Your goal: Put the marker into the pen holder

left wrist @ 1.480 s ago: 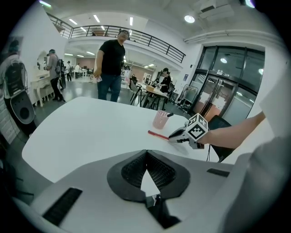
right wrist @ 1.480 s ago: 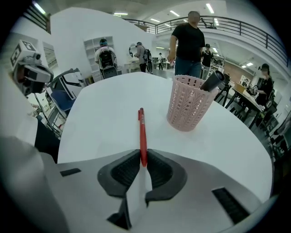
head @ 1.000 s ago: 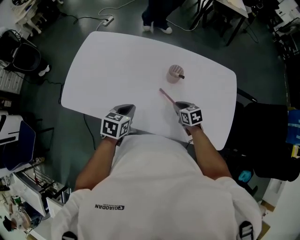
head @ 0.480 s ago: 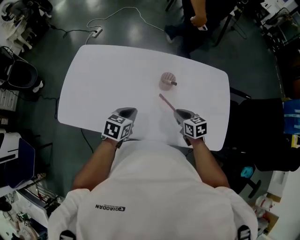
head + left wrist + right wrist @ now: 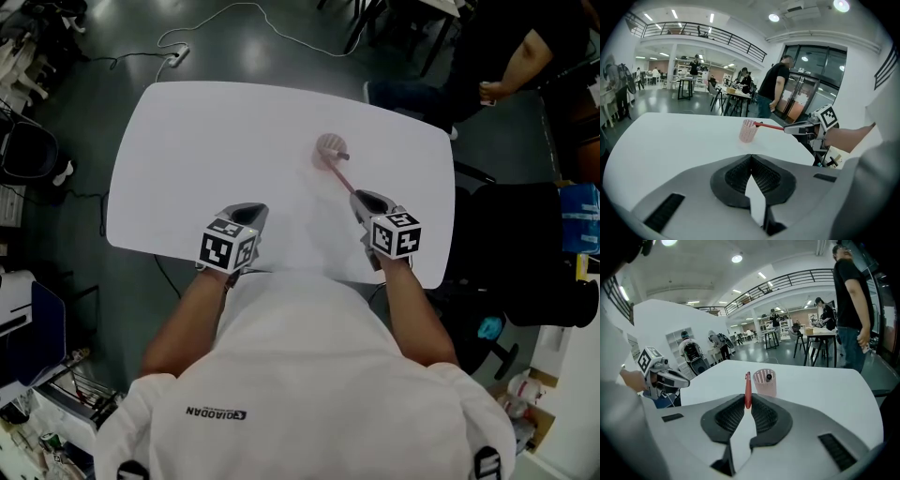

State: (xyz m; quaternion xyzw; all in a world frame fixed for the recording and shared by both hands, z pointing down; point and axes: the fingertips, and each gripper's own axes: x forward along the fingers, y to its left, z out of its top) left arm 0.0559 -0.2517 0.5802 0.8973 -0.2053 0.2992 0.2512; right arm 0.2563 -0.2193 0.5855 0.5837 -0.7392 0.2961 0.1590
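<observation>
The right gripper (image 5: pixel 748 401) has its ribbed black pads clenched on a slim red marker (image 5: pixel 748 386), a smooth plastic stick that juts straight out past the jaw tips. In the head view the right gripper (image 5: pixel 362 198) sits right of centre. The red marker (image 5: pixel 343 176) slants up and to the left from it, above a smooth white table with rounded corners (image 5: pixel 187 159).

The marker's far end lies at the near rim of the pen holder (image 5: pixel 328 147), a small pale pink round cup with walls of fine perforated mesh. It stands upright on the table a little above the middle of the frame. I cannot tell whether the tip touches the rim. A dark-ended pen (image 5: pixel 768 376) leans inside the cup.

In the left gripper view the pen holder (image 5: pixel 748 131) narrows slightly toward its base, and the marker runs almost level to its lip, clear of the tabletop.

The left gripper (image 5: pixel 751 159) has its jaws pressed together with nothing between them. Its shell is matte grey and moulded. In the head view it (image 5: pixel 246 217) rests at lower left of centre, by the table's near edge and well apart from the cup.
</observation>
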